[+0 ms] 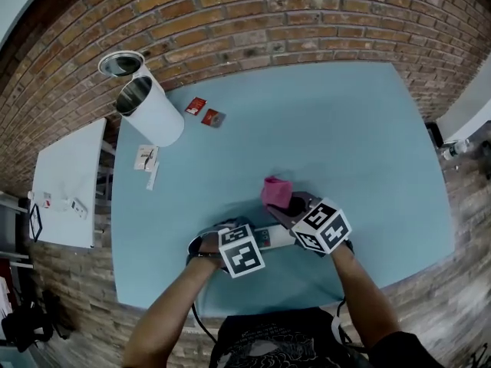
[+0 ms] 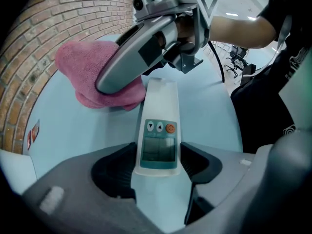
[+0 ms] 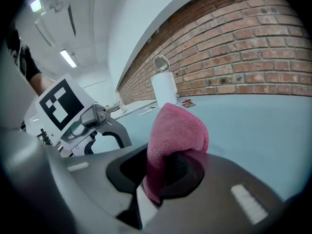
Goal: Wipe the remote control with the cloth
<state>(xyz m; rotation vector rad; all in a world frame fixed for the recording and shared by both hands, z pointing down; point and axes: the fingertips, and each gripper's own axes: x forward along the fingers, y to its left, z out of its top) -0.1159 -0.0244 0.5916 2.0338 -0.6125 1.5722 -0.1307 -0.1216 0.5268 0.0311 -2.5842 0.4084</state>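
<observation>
step: wipe | left hand-held gripper [image 2: 157, 172]: clamped on remote control [image 2: 158, 130], flat on table [image 1: 345, 129] | right hand-held gripper [image 3: 163, 179]: pinching cloth [image 3: 175, 130] by remote's far end | advice: sweep cloth lengthwise, light pressure

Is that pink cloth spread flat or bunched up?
Bunched: the pink cloth stands as a folded wad pinched in the right tongs.

The place looks like an office workroom, with a bare brick wall [image 1: 253, 21], a pale blue surface [image 1: 345, 129], ceiling strip lights [image 3: 68, 58] and swivel chairs [image 2: 239, 57] behind.
</observation>
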